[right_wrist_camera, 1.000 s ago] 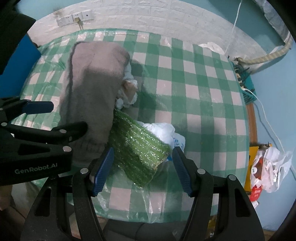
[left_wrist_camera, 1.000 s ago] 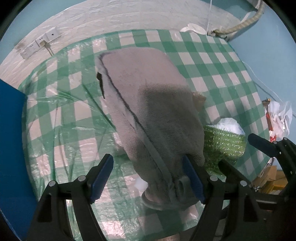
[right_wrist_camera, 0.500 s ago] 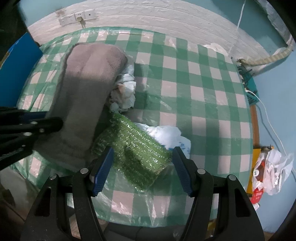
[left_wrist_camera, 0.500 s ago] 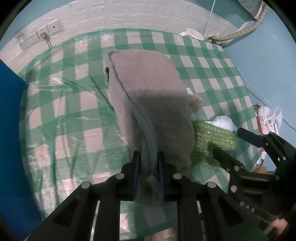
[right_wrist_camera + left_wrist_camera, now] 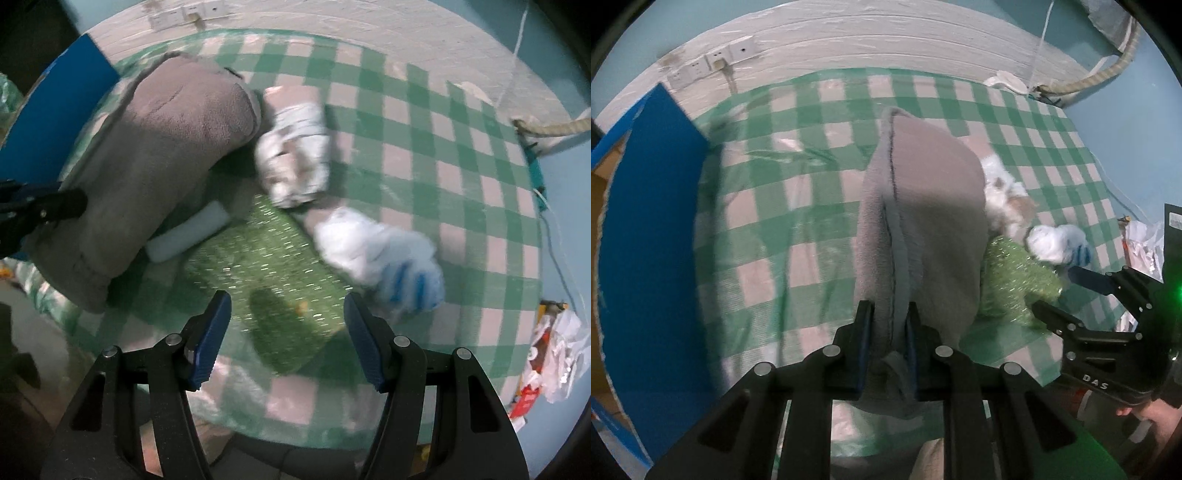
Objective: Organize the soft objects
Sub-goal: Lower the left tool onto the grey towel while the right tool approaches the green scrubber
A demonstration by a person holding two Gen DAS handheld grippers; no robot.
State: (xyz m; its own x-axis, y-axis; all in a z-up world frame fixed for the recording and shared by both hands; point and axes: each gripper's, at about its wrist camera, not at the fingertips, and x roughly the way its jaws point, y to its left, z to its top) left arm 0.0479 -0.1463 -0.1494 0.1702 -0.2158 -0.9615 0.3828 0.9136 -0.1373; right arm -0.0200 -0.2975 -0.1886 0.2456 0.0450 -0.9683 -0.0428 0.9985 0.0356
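Tabletop [image 5: 798, 236]: covered in green-and-white check cloth under clear plastic film; runs back to a white wall.

Blue board [image 5: 646, 258]: stands at the tabletop's left edge, upright or nearly so.

Grey fleece [image 5: 923, 221]: largest soft item. Long folded bundle lying front to back on the left half of the tabletop, seam along its top. Near end pinched in the left gripper [image 5: 886, 332], whose jaws are closed narrow on the seam fold. In the right wrist view the fleece [image 5: 166, 147] drapes from its far hump down toward the front edge.

Green wrap [image 5: 266, 280]: glittery bubble sheet, flat on the cloth just right of the fleece, lying diagonally. Its near end lies between the fingers of the right gripper [image 5: 286, 328], jaws spread wide, nothing held. Contact with the wrap cannot be told.

White-and-blue bag [image 5: 384, 254]: crumpled, touching the wrap's right side.

White-and-tan cloth [image 5: 295, 162]: bunched, just behind the wrap and beside the fleece's far end; blurred.

White foam block [image 5: 188, 236]: small, tucked against the fleece's right flank, touching the wrap's left edge.

Wall sockets [image 5: 713, 62]: row on the white wall behind the tabletop.

Red-and-white packaging [image 5: 550, 354]: off the tabletop's right edge, lower down.
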